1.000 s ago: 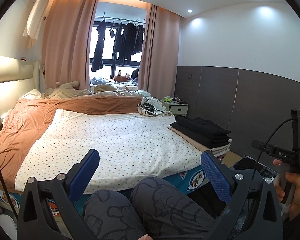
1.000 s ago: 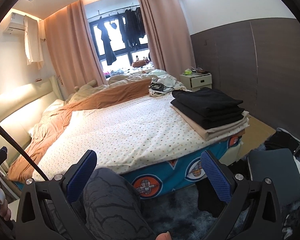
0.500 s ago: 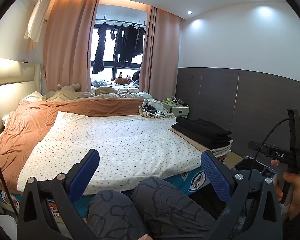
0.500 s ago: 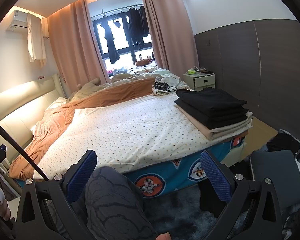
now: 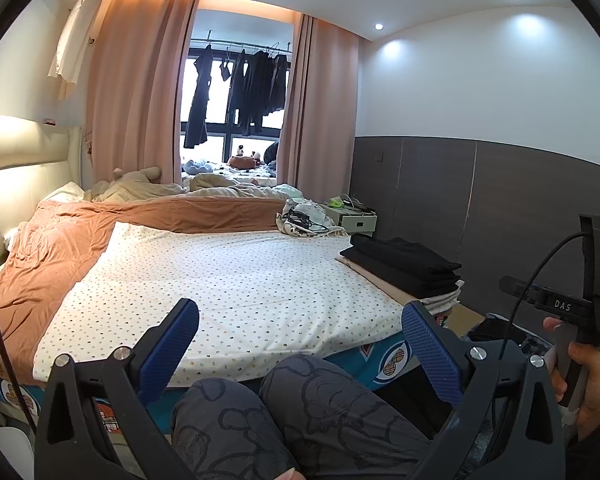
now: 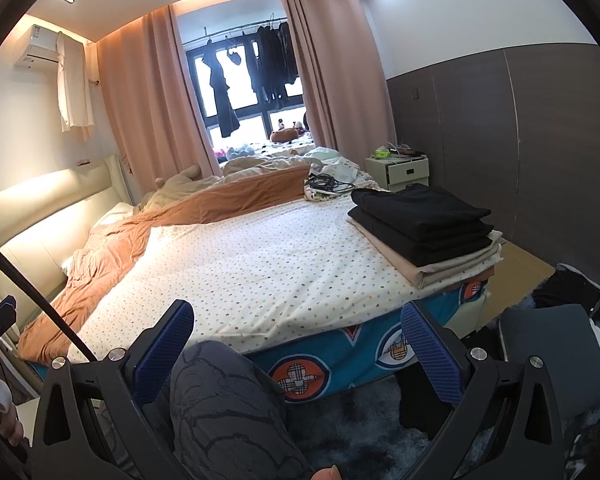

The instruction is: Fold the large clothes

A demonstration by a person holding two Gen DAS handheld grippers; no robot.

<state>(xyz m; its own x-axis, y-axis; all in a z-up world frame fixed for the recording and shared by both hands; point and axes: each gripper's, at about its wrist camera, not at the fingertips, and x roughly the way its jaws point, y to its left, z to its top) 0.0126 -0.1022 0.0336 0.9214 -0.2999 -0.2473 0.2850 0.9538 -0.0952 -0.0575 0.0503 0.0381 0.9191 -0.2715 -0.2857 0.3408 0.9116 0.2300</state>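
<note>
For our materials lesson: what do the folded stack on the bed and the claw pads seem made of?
Folded stack: soft woven or knit fabric, matte black over beige, by its creased layered edges. Claw pads: probably blue rubber or plastic, judging by the fine grid texture.

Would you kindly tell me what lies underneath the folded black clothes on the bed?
Beneath the folded black clothes lie folded beige and cream cloths; their covered middles cannot be seen.

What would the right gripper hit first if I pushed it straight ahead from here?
Probably the person's knee, which sits low between the open right gripper fingers. Past that comes the near edge of the bed. Depth is hard to judge.
</note>
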